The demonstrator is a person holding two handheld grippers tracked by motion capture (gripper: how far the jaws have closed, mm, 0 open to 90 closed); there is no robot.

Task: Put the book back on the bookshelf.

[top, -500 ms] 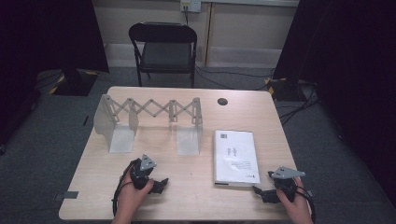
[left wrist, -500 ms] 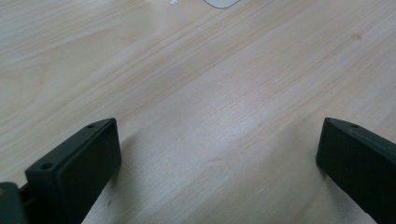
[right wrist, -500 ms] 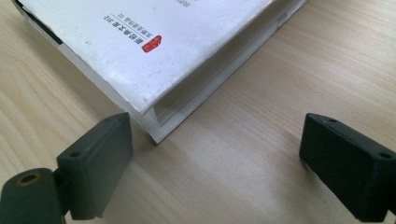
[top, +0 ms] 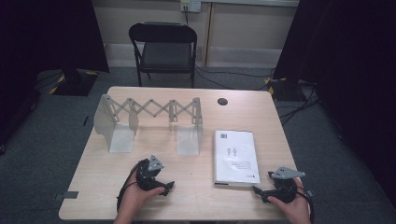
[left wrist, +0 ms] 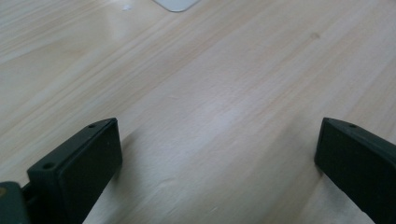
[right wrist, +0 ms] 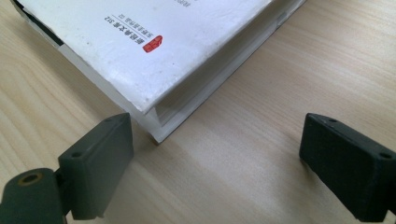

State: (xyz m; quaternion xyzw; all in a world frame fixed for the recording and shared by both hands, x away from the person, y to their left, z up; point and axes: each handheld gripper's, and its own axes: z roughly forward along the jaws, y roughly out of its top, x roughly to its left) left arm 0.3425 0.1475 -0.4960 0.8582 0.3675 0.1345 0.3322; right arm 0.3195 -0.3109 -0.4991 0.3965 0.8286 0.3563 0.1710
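- Right gripper [top: 260,192] rests low on the table [top: 201,196], jaws spread wide and gripping nothing.
- A white book [top: 235,157] lies flat just ahead; its near corner [right wrist: 156,135] seems almost to touch one jaw.
- Left gripper [top: 167,188], jaws equally released, sits over bare wood.
- An expanding metal rack [top: 149,112] stands farther back.

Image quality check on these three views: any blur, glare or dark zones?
High view: soft overall, table evenly lit, surroundings fall into black at both sides. Left gripper view: pale sheen on the wood, far grain blurred, left tongs open. Right gripper view: book cover nearly blown out, small print still legible, right tongs open.
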